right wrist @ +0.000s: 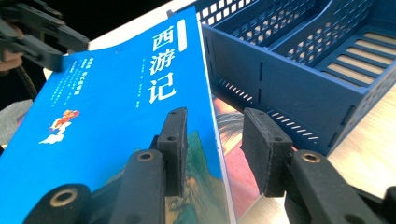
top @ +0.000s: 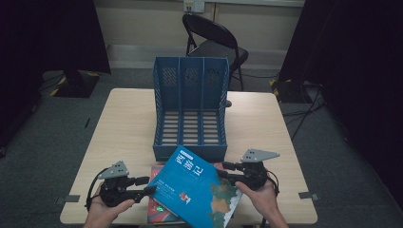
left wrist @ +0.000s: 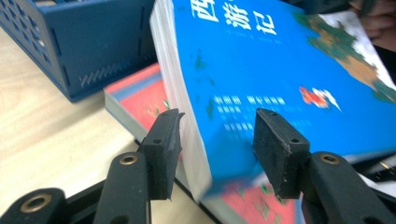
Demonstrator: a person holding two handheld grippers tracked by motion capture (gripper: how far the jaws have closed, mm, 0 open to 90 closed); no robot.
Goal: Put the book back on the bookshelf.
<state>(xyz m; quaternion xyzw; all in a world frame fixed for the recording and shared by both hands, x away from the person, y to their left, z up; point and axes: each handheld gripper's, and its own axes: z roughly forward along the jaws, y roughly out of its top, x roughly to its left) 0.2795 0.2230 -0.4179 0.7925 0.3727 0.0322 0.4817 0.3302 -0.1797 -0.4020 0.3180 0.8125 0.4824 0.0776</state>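
Both tools (left wrist: 217, 149) (right wrist: 219, 149) agape astride blue book (top: 197, 187)

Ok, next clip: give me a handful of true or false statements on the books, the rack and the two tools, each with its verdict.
1. The blue book lies on top of a red book. True.
2. The blue file rack already holds a book. False: its three slots are empty.
3. Both tools straddle edges of the blue book, jaws open. True: left tool, right tool.
4. A folding chair stands behind the table. True.
5. The blue book lies flat and squared to the rack. False: it sits skewed and tilted.
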